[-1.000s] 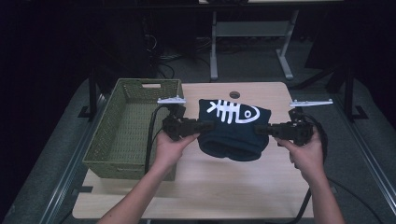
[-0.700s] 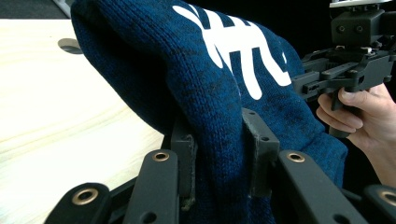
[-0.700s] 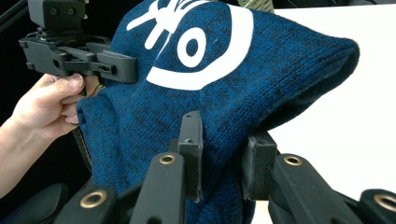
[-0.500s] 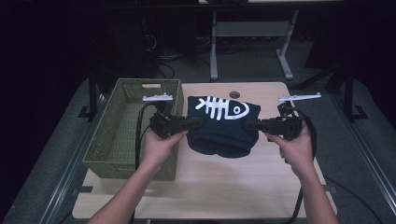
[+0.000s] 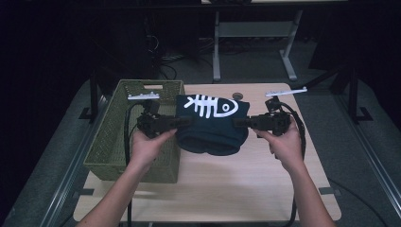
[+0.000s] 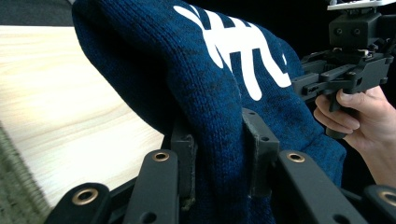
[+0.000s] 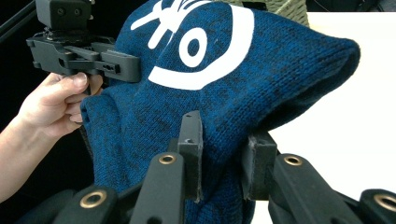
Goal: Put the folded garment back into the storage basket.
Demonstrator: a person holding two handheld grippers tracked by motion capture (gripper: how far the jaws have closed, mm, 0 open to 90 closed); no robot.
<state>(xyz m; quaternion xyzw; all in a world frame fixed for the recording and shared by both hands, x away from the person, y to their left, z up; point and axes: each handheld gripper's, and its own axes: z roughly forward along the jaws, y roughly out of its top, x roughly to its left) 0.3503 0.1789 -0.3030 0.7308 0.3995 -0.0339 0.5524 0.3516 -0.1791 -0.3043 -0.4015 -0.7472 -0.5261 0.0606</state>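
Two grippers hold the folded blue sweater [image 5: 212, 124] above the table [image 5: 227, 184] in the high view — left gripper [image 5: 182, 122] at its 9 o'clock end, right gripper [image 5: 240, 123] at 3, basket [image 5: 113, 137] just left.

Left gripper view: fingers [image 6: 183, 154] pinch knit.

Right gripper view: fingers [image 7: 191, 140] likewise clamped (underside hidden).

one blue knit sweater [image 5: 212, 128] hanging there, one green basket [image 5: 113, 137] sitting left, two grippers [image 5: 182, 122] [image 5: 239, 123] showing, two hands [image 5: 146, 146] [image 5: 283, 146] working, one wooden table [image 5: 236, 189]
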